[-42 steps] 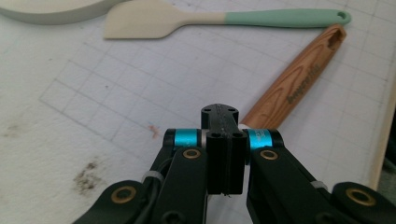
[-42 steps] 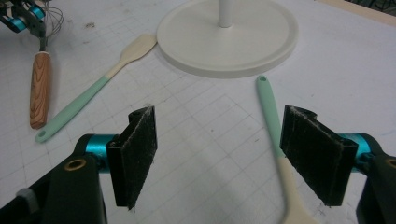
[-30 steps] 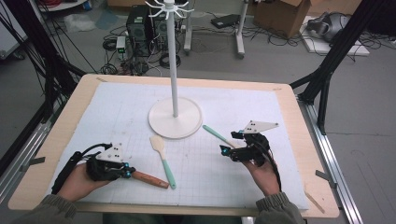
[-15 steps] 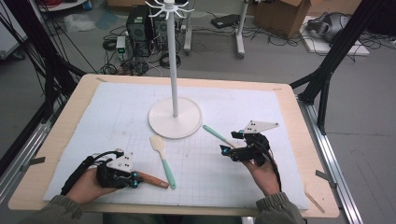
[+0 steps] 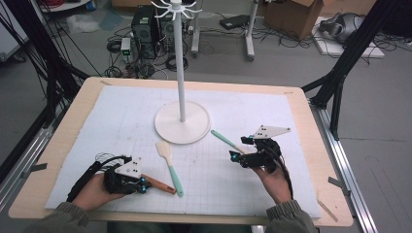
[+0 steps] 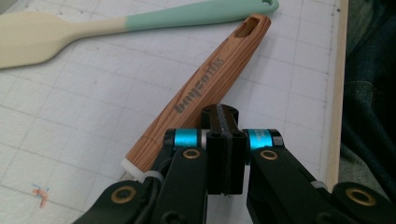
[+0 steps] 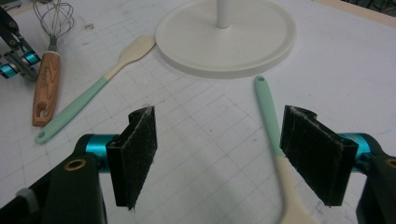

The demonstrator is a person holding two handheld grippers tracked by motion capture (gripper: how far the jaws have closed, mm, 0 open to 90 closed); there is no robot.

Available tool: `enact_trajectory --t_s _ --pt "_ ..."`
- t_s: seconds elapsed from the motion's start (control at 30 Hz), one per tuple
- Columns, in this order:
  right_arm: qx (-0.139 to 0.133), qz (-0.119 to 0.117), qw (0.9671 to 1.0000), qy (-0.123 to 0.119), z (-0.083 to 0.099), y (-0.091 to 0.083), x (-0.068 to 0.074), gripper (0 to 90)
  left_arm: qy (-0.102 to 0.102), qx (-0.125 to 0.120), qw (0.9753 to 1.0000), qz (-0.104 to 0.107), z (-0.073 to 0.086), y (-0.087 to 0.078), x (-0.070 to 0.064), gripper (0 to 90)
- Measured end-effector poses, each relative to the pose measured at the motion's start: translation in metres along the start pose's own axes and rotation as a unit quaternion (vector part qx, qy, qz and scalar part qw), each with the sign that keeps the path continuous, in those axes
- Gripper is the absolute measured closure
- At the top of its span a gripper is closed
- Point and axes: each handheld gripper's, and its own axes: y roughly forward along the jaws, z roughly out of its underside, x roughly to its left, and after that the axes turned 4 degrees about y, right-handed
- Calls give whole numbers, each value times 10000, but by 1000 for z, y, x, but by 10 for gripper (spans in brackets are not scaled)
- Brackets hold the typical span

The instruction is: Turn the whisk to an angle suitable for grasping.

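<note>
My left gripper (image 6: pixel 223 140) has its jaws pressed flat together with nothing between them, hovering just above the wood-grain handle (image 6: pixel 205 88) of the whisk; the handle runs out diagonally ahead of my closed tips, its slotted end pointing away from me, and whether the tips actually touch the wood I cannot tell. Just beyond that handle lies the cream-bladed spatula with the mint handle (image 6: pixel 140 23), crossing in front of the jaws. From above, this gripper (image 5: pixel 127 177) sits at the near left of the white mat (image 5: pixel 272 111) with the handle sticking out toward the middle. My right gripper (image 7: pixel 233 154) stands wide open and holds nothing; between its two pads, closer to the right one, lies a second mint-handled utensil (image 7: pixel 271 126), its green end pointing away toward the round white base of the stand (image 7: pixel 224 37) straight ahead, its cream end bending back under the right pad. Far off to the left of these jaws I can see the whisk's wire head (image 7: pixel 53 21).
</note>
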Motion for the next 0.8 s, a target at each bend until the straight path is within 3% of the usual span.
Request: enact_trajectory --t_s 0.13,0.43,0.8 --pt "10 1 10000 -5 0 0 0 265 3 -2 10000 8 -2 1 0 896" --pt "-6 -5 10000 4 0 0 0 265 -74 -69 9997 -212 -7 5 7 896" --pt "7 -11 10000 -19 0 1 0 265 -46 -73 9997 -221 -15 11 16 896"
